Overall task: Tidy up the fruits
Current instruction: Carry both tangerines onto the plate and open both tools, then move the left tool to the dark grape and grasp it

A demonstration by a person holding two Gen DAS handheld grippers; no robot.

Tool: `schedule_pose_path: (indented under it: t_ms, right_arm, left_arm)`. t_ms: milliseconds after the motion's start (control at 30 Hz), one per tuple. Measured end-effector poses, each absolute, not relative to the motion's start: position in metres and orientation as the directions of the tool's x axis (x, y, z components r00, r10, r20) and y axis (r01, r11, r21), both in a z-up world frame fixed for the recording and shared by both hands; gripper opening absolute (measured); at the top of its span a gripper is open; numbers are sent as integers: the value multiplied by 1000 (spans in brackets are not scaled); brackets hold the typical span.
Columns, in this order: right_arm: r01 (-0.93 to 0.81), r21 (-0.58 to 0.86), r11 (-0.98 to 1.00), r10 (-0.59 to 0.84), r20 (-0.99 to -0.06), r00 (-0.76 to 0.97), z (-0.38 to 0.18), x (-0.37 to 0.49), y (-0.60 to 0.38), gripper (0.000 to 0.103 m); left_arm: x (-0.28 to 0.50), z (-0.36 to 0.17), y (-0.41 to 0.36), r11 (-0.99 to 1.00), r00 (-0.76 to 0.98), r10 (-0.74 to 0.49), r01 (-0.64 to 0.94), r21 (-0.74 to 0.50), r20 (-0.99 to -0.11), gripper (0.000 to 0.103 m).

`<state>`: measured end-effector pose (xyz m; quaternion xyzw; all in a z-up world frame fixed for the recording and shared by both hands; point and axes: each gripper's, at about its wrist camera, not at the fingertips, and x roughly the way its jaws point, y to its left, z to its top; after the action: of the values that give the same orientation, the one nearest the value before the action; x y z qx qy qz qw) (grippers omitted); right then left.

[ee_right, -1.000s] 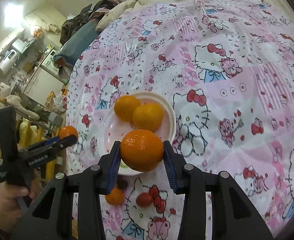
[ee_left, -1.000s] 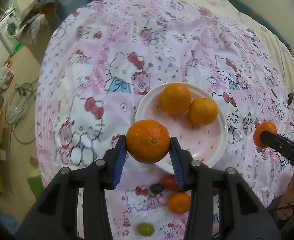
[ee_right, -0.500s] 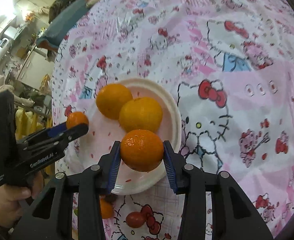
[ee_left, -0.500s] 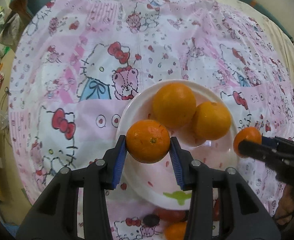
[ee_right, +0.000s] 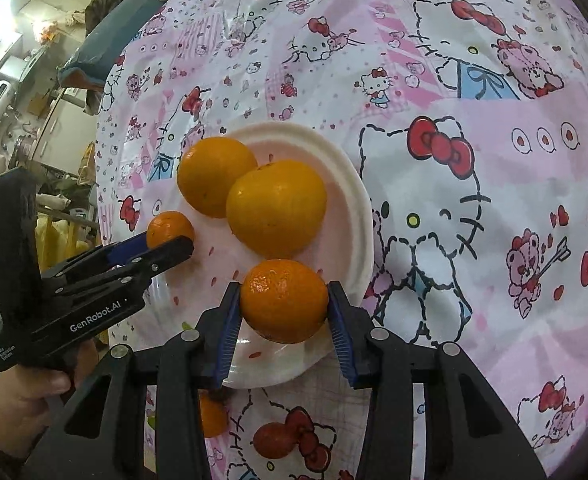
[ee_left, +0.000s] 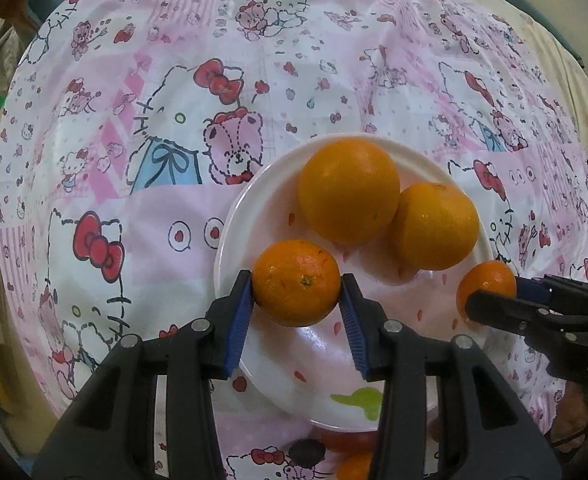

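Fruit count on the pink cloth

Five oranges — two big ones [ee_left: 348,191] [ee_left: 434,226] on the one white plate [ee_left: 253,208], one [ee_left: 296,282] in the left gripper [ee_left: 296,312], one [ee_right: 283,300] in the right gripper [ee_right: 283,320], one loose [ee_right: 212,416] — plus one red fruit [ee_right: 271,440], one dark [ee_left: 306,452].

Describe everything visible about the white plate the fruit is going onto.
The white plate is round and glossy, with a slightly wavy rim, small red marks and a green patch near its front edge. It lies flat on the Hello Kitty cloth. Two large oranges sit touching each other at its far side. Both held mandarins are over it.
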<state>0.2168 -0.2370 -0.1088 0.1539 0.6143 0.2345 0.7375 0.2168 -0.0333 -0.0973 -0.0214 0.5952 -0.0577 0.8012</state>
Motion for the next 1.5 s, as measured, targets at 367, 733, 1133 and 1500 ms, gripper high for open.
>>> schedule_pose_path:
  t_ms: [367, 733, 1133, 1500]
  right_arm:
    - [-159, 520, 839, 541, -829, 141, -107, 216, -238, 46]
    - [-153, 515, 844, 534, -834, 140, -106, 218, -240, 46]
    - [-114, 535, 837, 547, -814, 195, -97, 224, -255, 63]
    - [-133, 529, 838, 546, -807, 226, -83, 217, -256, 63]
  left_arm:
    - [218, -99, -31, 993, 277, -117, 60, -104, -954, 39]
    - [218, -96, -34, 991, 292, -126, 76, -109, -948, 74]
    - [221, -87, -11, 996, 333, -71, -24, -83, -940, 82]
    - [209, -74, -5, 995, 365, -74, -41, -95, -928, 82]
